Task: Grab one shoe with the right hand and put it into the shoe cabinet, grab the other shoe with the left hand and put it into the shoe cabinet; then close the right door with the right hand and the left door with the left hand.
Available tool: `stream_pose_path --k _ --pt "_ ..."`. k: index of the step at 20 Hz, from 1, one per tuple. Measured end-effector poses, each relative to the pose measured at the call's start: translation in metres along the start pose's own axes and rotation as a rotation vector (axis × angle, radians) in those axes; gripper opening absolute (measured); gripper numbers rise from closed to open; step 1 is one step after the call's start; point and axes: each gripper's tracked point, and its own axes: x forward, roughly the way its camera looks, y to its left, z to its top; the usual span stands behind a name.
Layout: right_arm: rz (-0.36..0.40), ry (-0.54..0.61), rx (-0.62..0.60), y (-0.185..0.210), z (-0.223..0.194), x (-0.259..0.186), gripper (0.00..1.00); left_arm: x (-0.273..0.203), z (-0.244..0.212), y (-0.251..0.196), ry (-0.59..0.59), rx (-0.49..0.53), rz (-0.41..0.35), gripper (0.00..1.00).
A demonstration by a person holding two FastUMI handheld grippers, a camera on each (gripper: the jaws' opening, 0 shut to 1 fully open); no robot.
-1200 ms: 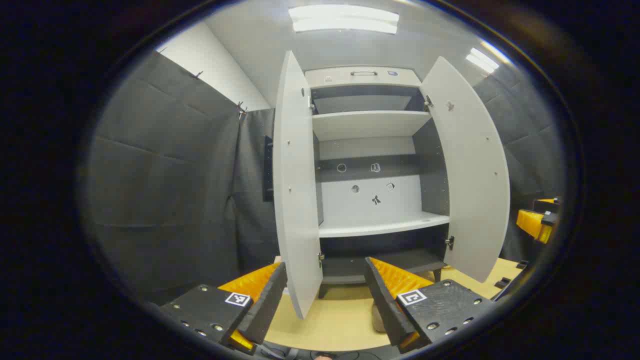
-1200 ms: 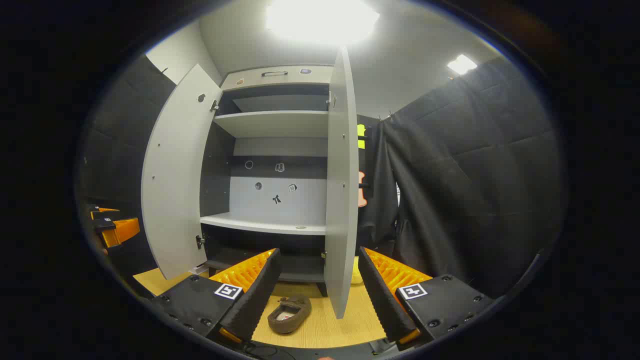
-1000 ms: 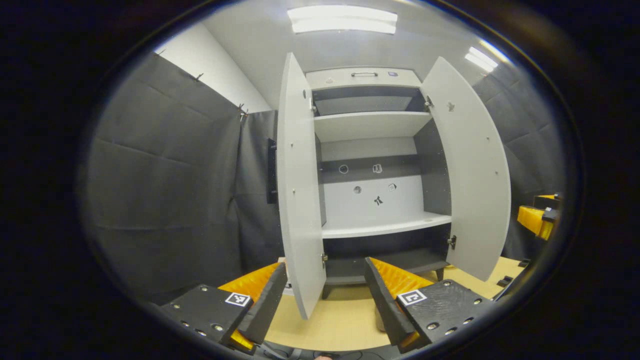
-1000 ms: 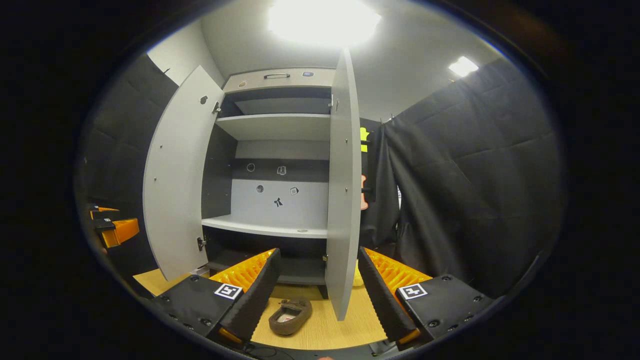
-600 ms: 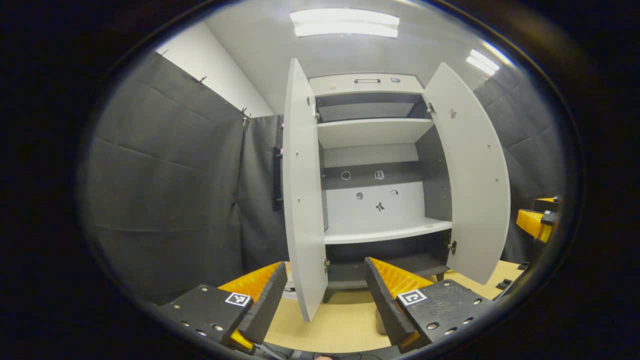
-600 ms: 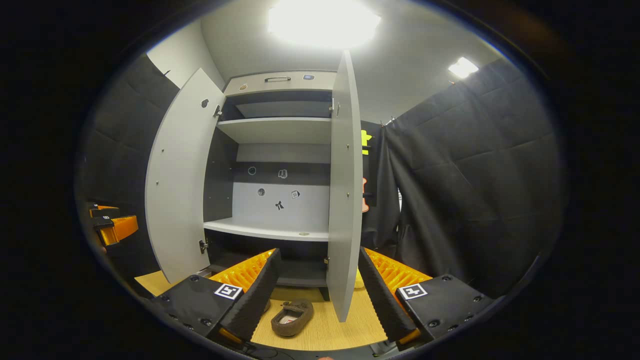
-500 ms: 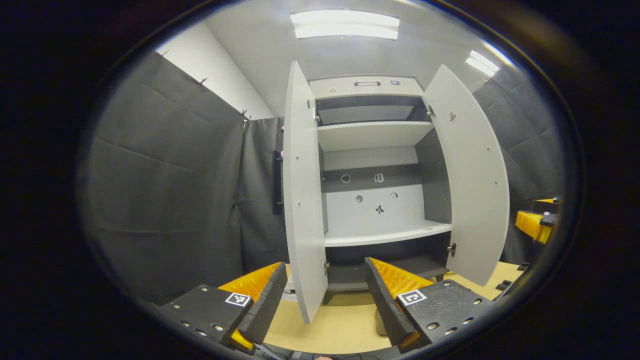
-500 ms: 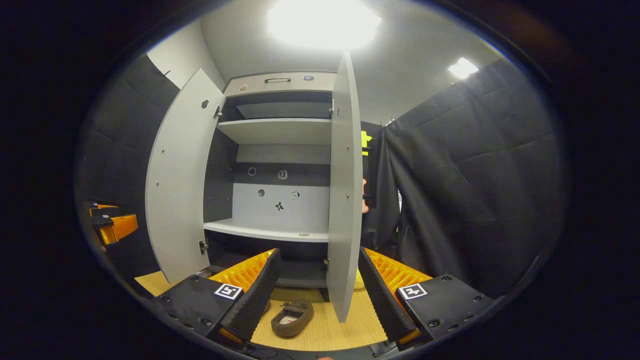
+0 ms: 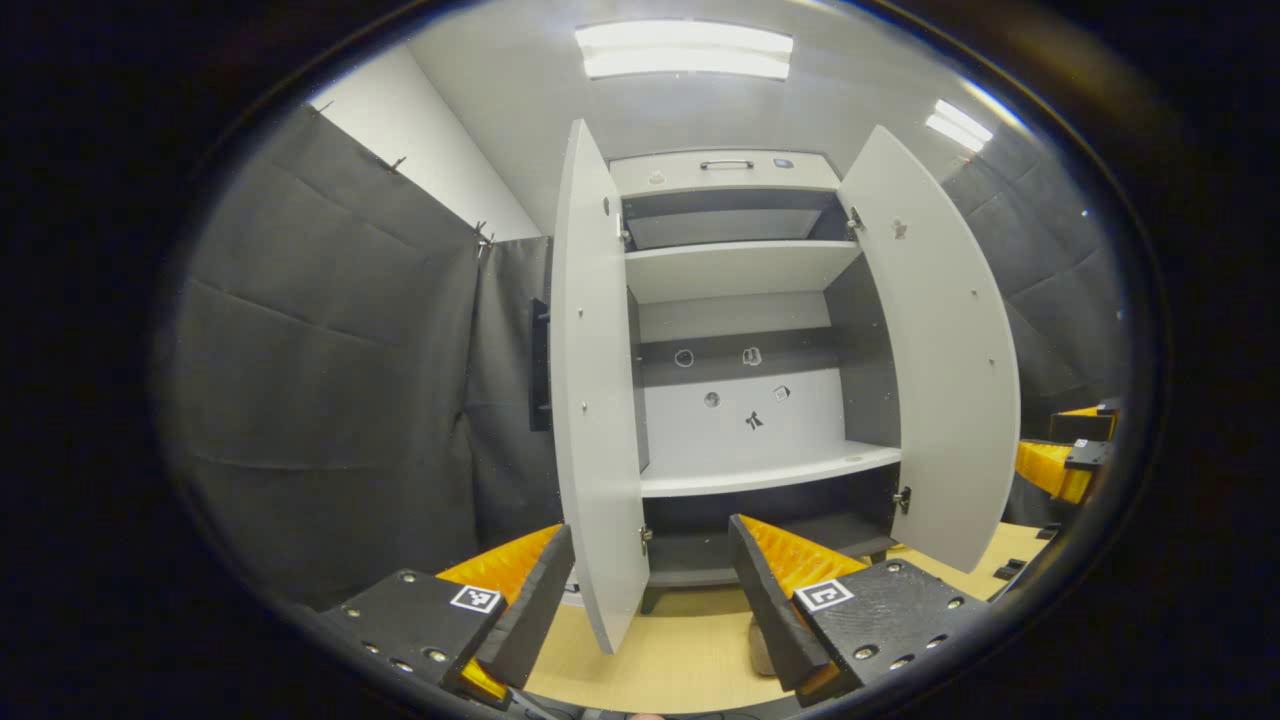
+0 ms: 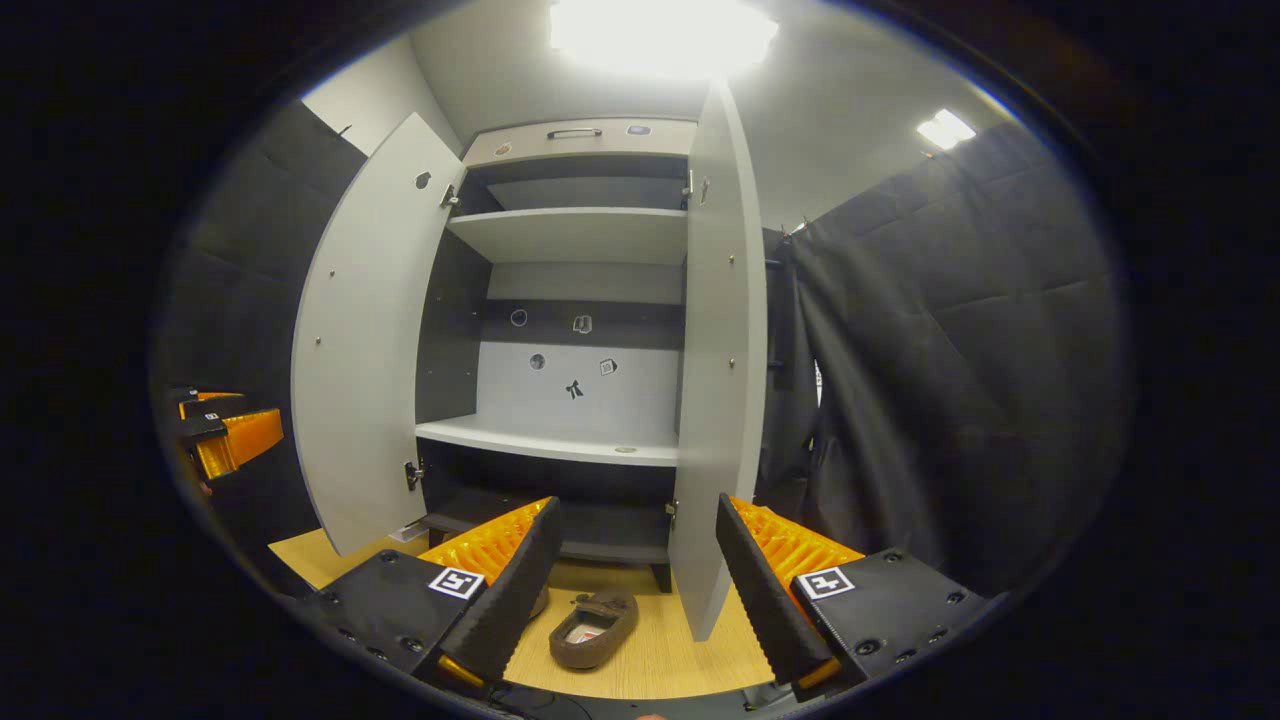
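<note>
Cabinet: tall grey wooden shoe cabinet [image 10: 575, 235], both doors open.
Shoe: 1 brown slipper [image 10: 593, 629] on floor.
Left gripper [image 9: 650, 585]: fingers spread, empty.
Right gripper [image 10: 635, 585]: fingers spread, empty.

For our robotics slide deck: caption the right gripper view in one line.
Open right gripper faces the shoe cabinet, both doors open, with a brown shoe on the floor between its fingers.

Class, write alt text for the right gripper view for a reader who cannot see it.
A tall shoe cabinet stands with both doors open and bare shelves, seen between the open right tongs. A brown shoe lies on the wooden floor before it, and the left tongs show at the left edge.
</note>
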Motion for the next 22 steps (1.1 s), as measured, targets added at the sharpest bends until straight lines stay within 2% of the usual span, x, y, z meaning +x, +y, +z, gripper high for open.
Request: stream_pose_path --k 1,4,5,6,13,22 --pt "0.013 0.017 -0.003 0.005 -0.006 0.006 0.98 0.003 -0.001 -0.001 0.006 -0.002 -0.002 0.90" --pt "0.047 0.079 -0.007 0.020 -0.028 0.023 0.98 0.012 -0.005 -0.001 0.012 -0.012 -0.003 0.90" --pt "0.056 0.099 -0.004 0.025 -0.034 0.030 0.98 0.015 -0.005 -0.001 0.012 -0.014 -0.005 0.96" --pt "0.065 0.118 -0.002 0.028 -0.041 0.038 0.98 0.018 -0.007 -0.002 0.012 -0.014 -0.007 0.90" --pt "0.110 0.266 -0.004 0.046 -0.097 0.083 0.98 0.044 -0.017 -0.017 0.029 -0.028 -0.033 0.90" --pt "0.165 0.466 0.051 0.065 -0.180 0.126 0.98 0.081 -0.034 -0.034 0.055 -0.020 -0.065 0.90"
